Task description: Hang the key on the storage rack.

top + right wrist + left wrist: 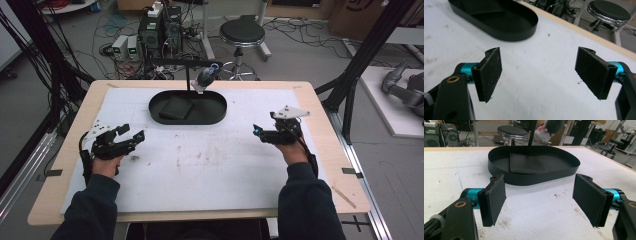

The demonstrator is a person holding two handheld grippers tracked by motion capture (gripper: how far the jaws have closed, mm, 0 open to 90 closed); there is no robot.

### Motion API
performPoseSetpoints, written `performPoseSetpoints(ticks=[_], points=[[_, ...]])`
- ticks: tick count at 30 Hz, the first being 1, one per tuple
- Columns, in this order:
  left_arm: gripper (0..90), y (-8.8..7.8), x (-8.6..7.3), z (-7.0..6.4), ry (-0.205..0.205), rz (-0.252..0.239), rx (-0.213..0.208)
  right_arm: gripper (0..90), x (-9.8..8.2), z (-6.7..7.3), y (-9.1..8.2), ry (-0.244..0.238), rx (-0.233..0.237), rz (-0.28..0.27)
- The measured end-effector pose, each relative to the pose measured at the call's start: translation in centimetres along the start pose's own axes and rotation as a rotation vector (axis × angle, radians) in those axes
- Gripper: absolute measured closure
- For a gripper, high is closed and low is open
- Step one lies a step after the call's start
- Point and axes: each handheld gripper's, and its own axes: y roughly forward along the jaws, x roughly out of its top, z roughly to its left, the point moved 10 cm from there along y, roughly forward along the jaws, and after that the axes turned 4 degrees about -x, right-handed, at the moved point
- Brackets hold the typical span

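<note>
The folded dark cloth [176, 107] lies flat in the black oval tray [215, 117] at the far middle of the tabletop [210, 165], well apart from both grippers. The left gripper [131, 132] and right gripper [256, 131] both hang wide open and empty, so the person should probably come in low over the tray's thin smooth rim. The cloth looks soft and matte, and the white tabletop cover is grainy and stained.

One tray [220, 114], one folded cloth [176, 108]
</note>
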Motion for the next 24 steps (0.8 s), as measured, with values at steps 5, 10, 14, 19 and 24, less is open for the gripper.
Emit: performPoseSetpoints(ticks=[5,10,14,19,24], points=[[26.4,-0.1,0.4,0.0,0.004,-0.025,0.009,21.9,-2.2,-0.1,-1.3,0.003,-0.021,-0.015],[26.4,-0.3,0.4,-0.1,0.019,-0.016,0.017,21.7,-3.6,-0.6,-1.5,0.046,-0.052,-0.006],[26.4,-0.4,0.4,-0.4,0.024,-0.019,0.015,21.7,-4.6,-0.6,-1.6,0.053,-0.064,0.003],[26.4,-0.4,0.2,-0.8,0.029,-0.011,0.007,21.7,-4.8,-0.7,-2.0,0.039,-0.076,0.000],[26.4,-0.2,0.1,-0.8,0.039,-0.002,0.002,21.7,-4.9,-1.1,-2.2,0.047,-0.096,-0.002]])
